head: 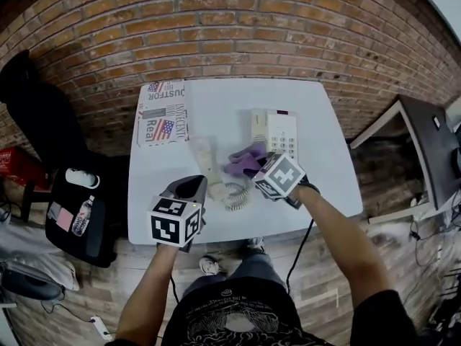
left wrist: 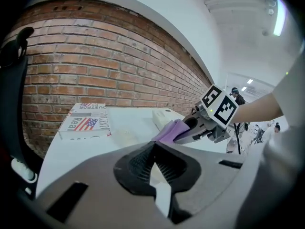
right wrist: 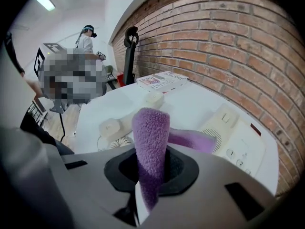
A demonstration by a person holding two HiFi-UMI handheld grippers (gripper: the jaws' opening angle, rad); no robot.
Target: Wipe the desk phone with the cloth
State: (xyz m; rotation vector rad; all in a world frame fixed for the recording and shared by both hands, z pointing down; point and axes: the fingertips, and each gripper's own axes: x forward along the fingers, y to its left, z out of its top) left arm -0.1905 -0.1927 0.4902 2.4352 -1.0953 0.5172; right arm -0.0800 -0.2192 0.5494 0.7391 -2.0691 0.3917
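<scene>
Both tongs are closed: the right tongs [right wrist: 148, 178] pinch a fold of the purple cloth [right wrist: 151, 128], while the left tongs [left wrist: 155, 173] are pressed together on nothing and hang over the near part of the white bench [head: 216, 99]. The cloth is held at the near left corner of the desk phone [head: 279, 130], one flap reaching toward its speaker grille; whether it touches the casing I cannot tell. The handset [head: 204, 161] lies off its cradle on the bench, to the left of the base, its coiled cord [head: 234, 195] bunched nearer the person. The wipe looks to be at its start. The next move likely calls for pressing the cloth flat onto the base and sweeping it along the casing and over the keypad, perhaps with the left tongs steadying the phone. Base and handset both lie with their long axes running away from the person toward the brick wall, the handset slightly slanted.
</scene>
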